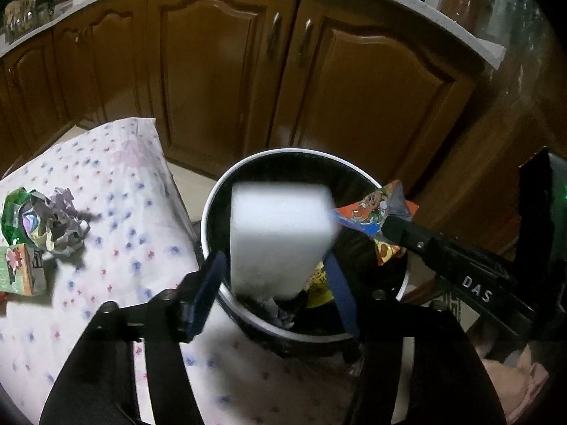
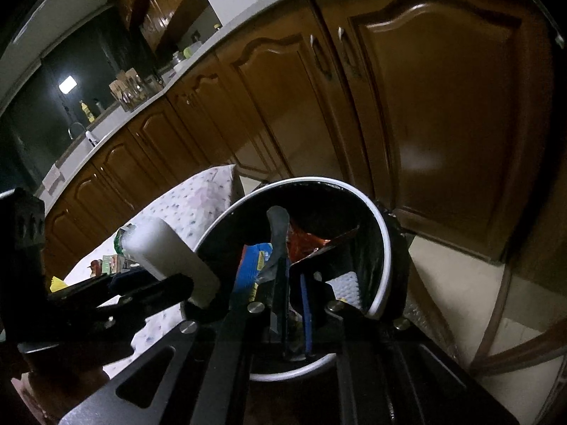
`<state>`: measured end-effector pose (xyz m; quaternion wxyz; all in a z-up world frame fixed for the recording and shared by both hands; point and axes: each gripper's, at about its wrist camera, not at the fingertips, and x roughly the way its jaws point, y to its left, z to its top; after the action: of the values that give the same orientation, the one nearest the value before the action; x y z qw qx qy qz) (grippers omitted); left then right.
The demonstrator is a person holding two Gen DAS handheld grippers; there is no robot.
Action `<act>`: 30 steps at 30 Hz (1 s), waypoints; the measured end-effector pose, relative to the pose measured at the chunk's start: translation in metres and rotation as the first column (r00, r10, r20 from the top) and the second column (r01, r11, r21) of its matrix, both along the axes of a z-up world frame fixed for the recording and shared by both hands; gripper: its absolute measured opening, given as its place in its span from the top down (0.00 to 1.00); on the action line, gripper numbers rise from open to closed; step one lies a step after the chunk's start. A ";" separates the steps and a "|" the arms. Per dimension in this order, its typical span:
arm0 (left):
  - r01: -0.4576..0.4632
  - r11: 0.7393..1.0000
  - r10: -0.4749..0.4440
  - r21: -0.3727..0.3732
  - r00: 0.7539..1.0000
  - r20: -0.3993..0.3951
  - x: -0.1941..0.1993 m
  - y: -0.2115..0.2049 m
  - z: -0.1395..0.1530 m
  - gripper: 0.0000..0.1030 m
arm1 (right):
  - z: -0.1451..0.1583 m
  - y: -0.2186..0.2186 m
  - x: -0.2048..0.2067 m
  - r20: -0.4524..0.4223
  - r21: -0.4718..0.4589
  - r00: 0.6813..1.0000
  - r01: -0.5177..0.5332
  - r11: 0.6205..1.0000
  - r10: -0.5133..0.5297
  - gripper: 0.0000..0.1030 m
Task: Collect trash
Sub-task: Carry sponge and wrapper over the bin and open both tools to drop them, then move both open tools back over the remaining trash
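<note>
A round trash bin [image 1: 211, 202] with a white rim and a black liner stands beside the table, with scraps lying at its bottom. My left gripper [image 1: 273, 265] hangs over it, open; a blurred white foam block [image 1: 280, 230] sits loose between its blue pads, and a gap shows beside it. From the right, my right gripper [image 1: 388, 228] reaches over the rim, shut on an orange snack wrapper [image 1: 368, 212]. In the right wrist view the wrapper [image 2: 312, 244] hangs at the right gripper's [image 2: 288, 248] narrow jaws above the bin [image 2: 386, 248]. The block [image 2: 166, 258] lies by the left gripper [image 2: 170, 285].
A table with a flowered cloth [image 1: 117, 184] stands left of the bin. On it lie crumpled paper with a green wrapper [image 1: 53, 223] and a small carton [image 1: 24, 272]. Brown cabinet doors [image 1: 212, 71] run close behind. A person's hand [image 1: 514, 386] shows at the bottom right.
</note>
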<state>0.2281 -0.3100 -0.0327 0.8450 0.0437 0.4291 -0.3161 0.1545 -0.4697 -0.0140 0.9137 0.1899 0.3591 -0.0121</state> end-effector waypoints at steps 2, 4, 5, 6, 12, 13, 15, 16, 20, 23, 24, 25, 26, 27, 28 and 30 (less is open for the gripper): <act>-0.003 1.000 0.003 -0.001 1.000 -0.003 0.000 0.002 -0.002 0.33 | -0.003 -0.004 0.003 -0.010 0.014 1.000 0.008 1.000 -0.008 0.64; -0.007 1.000 0.007 -0.008 1.000 -0.010 -0.001 0.005 -0.002 0.33 | -0.003 -0.006 0.003 -0.008 0.030 1.000 0.014 0.999 -0.014 0.59; -0.010 1.000 0.010 -0.013 1.000 -0.012 -0.001 0.008 -0.002 0.33 | -0.003 -0.006 0.001 -0.008 0.031 1.000 0.016 0.999 -0.016 0.59; -0.017 1.000 0.016 -0.015 1.000 -0.012 -0.002 0.011 -0.002 0.33 | -0.002 -0.007 0.001 -0.005 0.033 1.000 0.015 0.999 -0.015 0.59; -0.067 0.997 0.066 -0.047 0.998 -0.013 -0.014 0.044 -0.003 0.32 | 0.004 0.001 -0.011 0.019 0.049 1.000 0.020 0.999 -0.021 0.55; -0.086 0.995 0.085 -0.050 0.996 -0.016 -0.017 0.053 -0.003 0.32 | 0.005 0.004 -0.013 0.025 0.055 0.999 0.019 0.998 -0.020 0.54; -0.123 0.991 0.122 -0.060 0.992 -0.017 -0.022 0.070 -0.004 0.31 | 0.007 0.013 -0.019 0.041 0.062 0.999 0.012 0.998 -0.015 0.49; -0.139 0.988 0.138 -0.065 0.990 -0.019 -0.024 0.079 -0.005 0.30 | 0.008 0.018 -0.021 0.050 0.064 0.999 0.008 0.998 -0.012 0.47; -0.204 0.977 0.203 -0.066 0.979 -0.026 -0.032 0.119 -0.010 0.30 | 0.009 0.044 -0.028 0.074 0.076 0.997 -0.027 0.997 0.022 0.38; -0.261 0.962 0.258 -0.078 0.965 -0.044 -0.036 0.151 -0.012 0.30 | 0.008 0.066 -0.030 0.083 0.092 0.995 -0.070 0.993 0.063 0.37; -0.276 0.958 0.273 -0.080 0.961 -0.047 -0.037 0.161 -0.013 0.30 | 0.008 0.072 -0.030 0.085 0.100 0.994 -0.081 0.992 0.072 0.36; -0.289 0.954 0.286 -0.079 0.957 -0.048 -0.038 0.169 -0.014 0.30 | 0.007 0.078 -0.029 0.087 0.111 0.993 -0.095 0.989 0.085 0.35; -0.305 0.949 0.302 -0.077 0.952 -0.049 -0.039 0.178 -0.015 0.30 | 0.006 0.084 -0.028 0.086 0.117 0.991 -0.109 0.987 0.099 0.34; -0.320 0.944 0.316 -0.076 0.947 -0.052 -0.039 0.186 -0.016 0.29 | 0.005 0.092 -0.026 0.082 0.118 0.990 -0.123 0.985 0.113 0.33; -0.337 0.938 0.334 -0.078 0.941 -0.059 -0.040 0.196 -0.017 0.29 | 0.004 0.099 -0.023 0.077 0.119 0.989 -0.135 0.984 0.127 0.32; -0.366 0.927 0.361 -0.084 0.930 -0.069 -0.040 0.211 -0.020 0.29 | 0.001 0.110 -0.020 0.072 0.119 0.987 -0.155 0.981 0.147 0.30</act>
<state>0.1883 -0.0987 -0.0522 0.8785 -0.0852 0.4363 -0.1752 0.1343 -0.3599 -0.0126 0.9091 0.2190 0.3438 0.0855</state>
